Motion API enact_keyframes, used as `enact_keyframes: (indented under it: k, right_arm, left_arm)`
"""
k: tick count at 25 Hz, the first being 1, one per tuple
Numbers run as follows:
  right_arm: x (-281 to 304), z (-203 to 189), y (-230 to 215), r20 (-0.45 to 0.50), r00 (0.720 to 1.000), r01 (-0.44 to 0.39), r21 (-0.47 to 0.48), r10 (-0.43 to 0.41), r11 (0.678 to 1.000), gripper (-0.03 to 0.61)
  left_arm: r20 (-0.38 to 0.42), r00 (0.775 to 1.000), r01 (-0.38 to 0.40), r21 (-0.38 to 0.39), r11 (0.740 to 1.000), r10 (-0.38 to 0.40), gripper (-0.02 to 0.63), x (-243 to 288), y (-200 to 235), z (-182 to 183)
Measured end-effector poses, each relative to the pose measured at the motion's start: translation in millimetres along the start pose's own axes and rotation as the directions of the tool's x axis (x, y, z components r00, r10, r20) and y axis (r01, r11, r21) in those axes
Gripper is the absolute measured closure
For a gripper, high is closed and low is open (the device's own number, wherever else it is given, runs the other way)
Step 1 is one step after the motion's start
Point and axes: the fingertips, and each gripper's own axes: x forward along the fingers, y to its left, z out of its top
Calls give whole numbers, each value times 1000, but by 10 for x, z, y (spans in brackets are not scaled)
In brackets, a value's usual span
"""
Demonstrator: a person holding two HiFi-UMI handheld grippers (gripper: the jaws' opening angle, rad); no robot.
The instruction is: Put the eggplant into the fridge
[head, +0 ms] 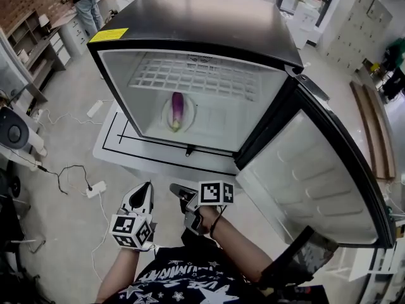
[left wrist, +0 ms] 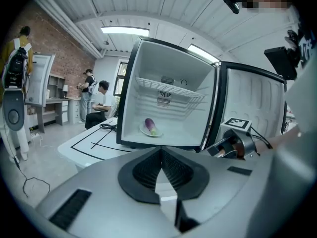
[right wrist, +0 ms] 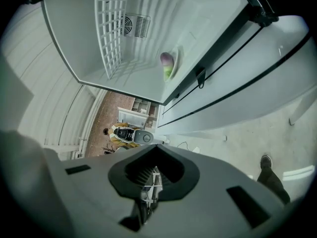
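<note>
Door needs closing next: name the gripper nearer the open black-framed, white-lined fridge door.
Right. The right gripper hangs just left of the white-lined fridge door; the left gripper is farther left.

The eggplant (head: 176, 110) lies on a plate (head: 188, 116) inside the fridge (head: 190, 18), under the wire shelf (head: 196, 75), door (head: 304, 170) open rightward.

The head view's bottom edge cuts off the person's shirt (head: 183, 284).

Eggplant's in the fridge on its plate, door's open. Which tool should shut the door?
Right, probably. The door hangs open on the right side, and the right tool sits nearer it than the left tool; both are shut and empty.
</note>
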Motion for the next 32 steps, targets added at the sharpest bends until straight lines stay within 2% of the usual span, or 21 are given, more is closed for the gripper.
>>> enact_keyframes:
  k: [6, 16, 22, 32]
  right_arm:
    - [20, -359, 61, -30, 999, -13, -14, 12, 1000, 572]
    - [-156, -1221, 140, -108, 994, -7, -29, 4, 1000, 572]
    - [-294, -1670, 227, -131, 991, -17, -33, 12, 999, 572]
    - [-707, -2246, 371, -148, 989, -17, -86, 4, 996, 572]
  left_arm:
    - [19, 999, -32, 1, 1000, 32, 604, -384, -17, -117]
    - [15, 996, -89, -58, 994, 90, 604, -1169, -180, -572]
    - [46, 992, -115, -70, 991, 118, 604, -1605, -293, -687]
    - [90, 989, -114, -85, 990, 121, 604, -2163, -637, -835]
